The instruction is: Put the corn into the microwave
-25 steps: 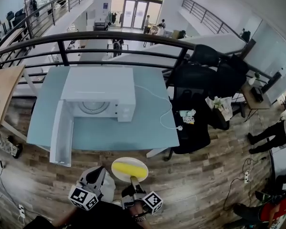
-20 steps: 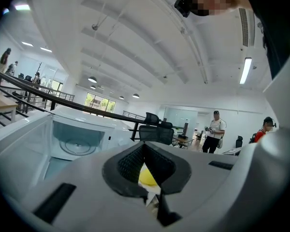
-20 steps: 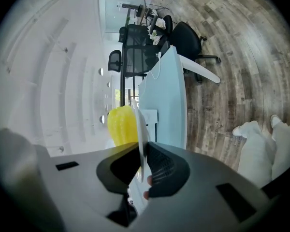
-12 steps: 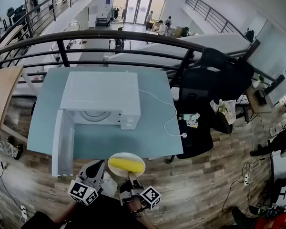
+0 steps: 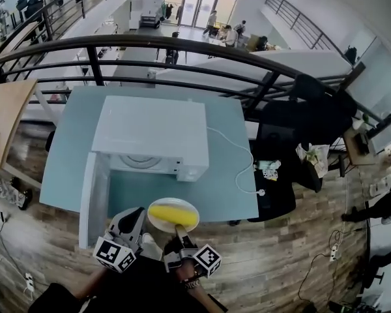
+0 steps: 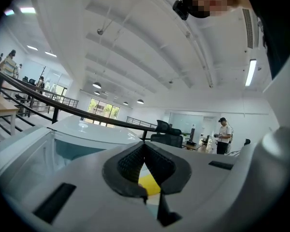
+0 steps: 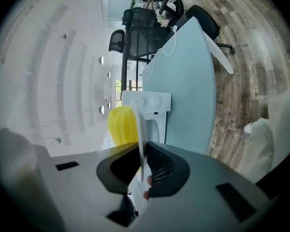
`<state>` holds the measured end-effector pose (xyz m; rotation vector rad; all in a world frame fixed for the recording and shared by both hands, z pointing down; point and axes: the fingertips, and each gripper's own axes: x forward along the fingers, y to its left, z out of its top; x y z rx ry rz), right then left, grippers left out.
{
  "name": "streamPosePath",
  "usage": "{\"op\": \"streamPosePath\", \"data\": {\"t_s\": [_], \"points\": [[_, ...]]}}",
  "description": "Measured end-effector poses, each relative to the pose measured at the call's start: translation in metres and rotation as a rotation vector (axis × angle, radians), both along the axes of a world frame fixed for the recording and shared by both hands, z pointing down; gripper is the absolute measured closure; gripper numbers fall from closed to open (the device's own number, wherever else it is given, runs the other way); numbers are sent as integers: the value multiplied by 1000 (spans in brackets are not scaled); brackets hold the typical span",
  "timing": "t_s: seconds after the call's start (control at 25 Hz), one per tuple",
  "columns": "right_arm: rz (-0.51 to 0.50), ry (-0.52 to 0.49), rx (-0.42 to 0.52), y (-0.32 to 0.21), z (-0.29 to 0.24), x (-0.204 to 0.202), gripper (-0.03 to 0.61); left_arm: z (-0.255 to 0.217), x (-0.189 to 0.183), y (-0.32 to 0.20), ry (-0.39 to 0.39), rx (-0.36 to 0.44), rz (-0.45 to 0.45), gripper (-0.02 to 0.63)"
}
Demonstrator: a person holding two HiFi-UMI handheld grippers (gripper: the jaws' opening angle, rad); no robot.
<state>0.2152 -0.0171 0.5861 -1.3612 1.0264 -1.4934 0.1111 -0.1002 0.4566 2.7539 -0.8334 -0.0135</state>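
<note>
A yellow corn cob (image 5: 172, 214) lies on a small white plate (image 5: 154, 225). My right gripper (image 5: 178, 229) is shut on the plate's near rim and holds it over the front edge of the light blue table (image 5: 65, 142). The white microwave (image 5: 150, 135) stands beyond it, its door (image 5: 94, 197) swung open to the left. In the right gripper view the plate (image 7: 140, 129) stands edge-on between the right gripper's (image 7: 141, 146) pads, the corn (image 7: 122, 124) on its left. My left gripper (image 5: 135, 212) hangs left of the plate, shut and empty (image 6: 145, 146).
A white power cable (image 5: 244, 168) runs across the table's right side. Black office chairs (image 5: 293, 122) stand to the right of the table. A dark railing (image 5: 182, 44) runs behind it. Wooden floor lies below the grippers.
Both grippers and the plate with the corn have moved forward, from over the floor to the table's front edge, nearer the open microwave. The grip on the plate is unchanged.
</note>
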Motion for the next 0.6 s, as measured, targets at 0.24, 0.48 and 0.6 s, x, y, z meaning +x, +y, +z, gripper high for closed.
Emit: {"op": "streamPosePath", "data": {"t_s": [0.24,0.48,0.6], "points": [[-65,-18,-5,-28,5,-23,551,2,-26,-15,0,7,-61,612],[-127,-36,-18,-51,12,-45,551,4,-56,-24,-15,-5,-139,612],[-153,-37,-28,-65,16,-49,551,-1,-65,-32,-14,-1,-169,612]]}}
